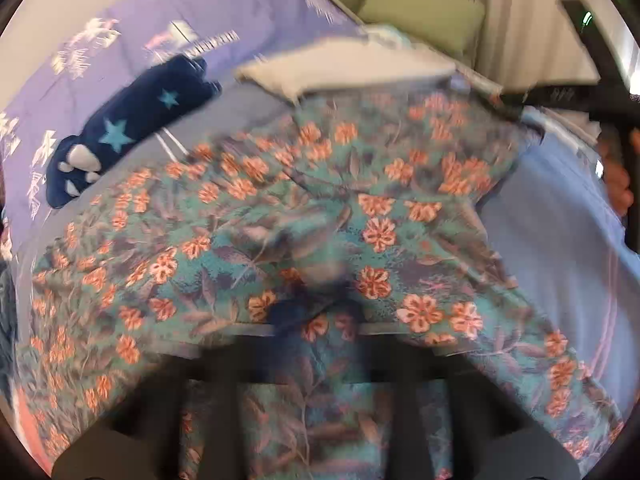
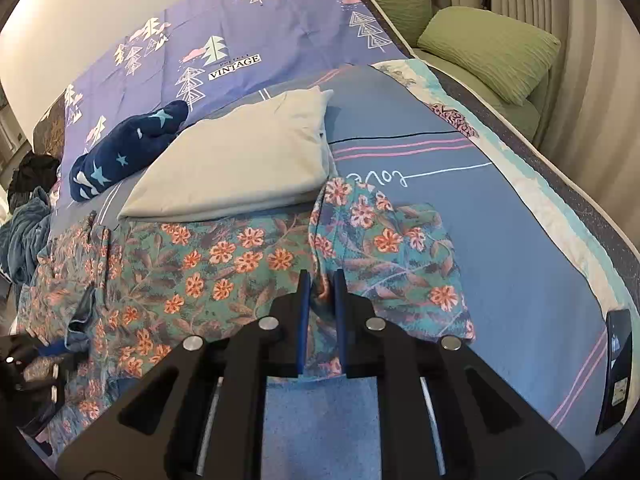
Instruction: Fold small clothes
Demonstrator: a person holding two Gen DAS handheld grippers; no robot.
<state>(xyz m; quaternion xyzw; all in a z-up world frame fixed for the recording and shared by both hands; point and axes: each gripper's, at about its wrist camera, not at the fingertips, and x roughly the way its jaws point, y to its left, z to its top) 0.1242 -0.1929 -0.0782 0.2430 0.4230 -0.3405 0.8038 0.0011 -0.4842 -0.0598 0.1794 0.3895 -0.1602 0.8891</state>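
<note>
Floral garment [image 2: 224, 264] spread flat on blue bedsheet [image 2: 500, 248], just in front of folded cream cloth [image 2: 240, 164]. Right gripper [image 2: 320, 276] nearly closed, pinching a garment fold between blue pads. Left gripper [image 1: 316, 280] blurred, closed, buried in floral fabric. Star-patterned navy item [image 2: 124, 152] left of cream cloth.

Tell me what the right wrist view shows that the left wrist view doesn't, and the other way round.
Only the right wrist view shows the right gripper sharply, closed on a fold of the floral garment, plus the "love" lettering on the bedspread and a dark phone-like slab at the bed's edge. Only the left wrist view, which is blurred, shows the left gripper, with floral cloth bunched between its fingers. Both share the floral garment, the folded pale cloth, the navy star-patterned item and the green cushion.
</note>
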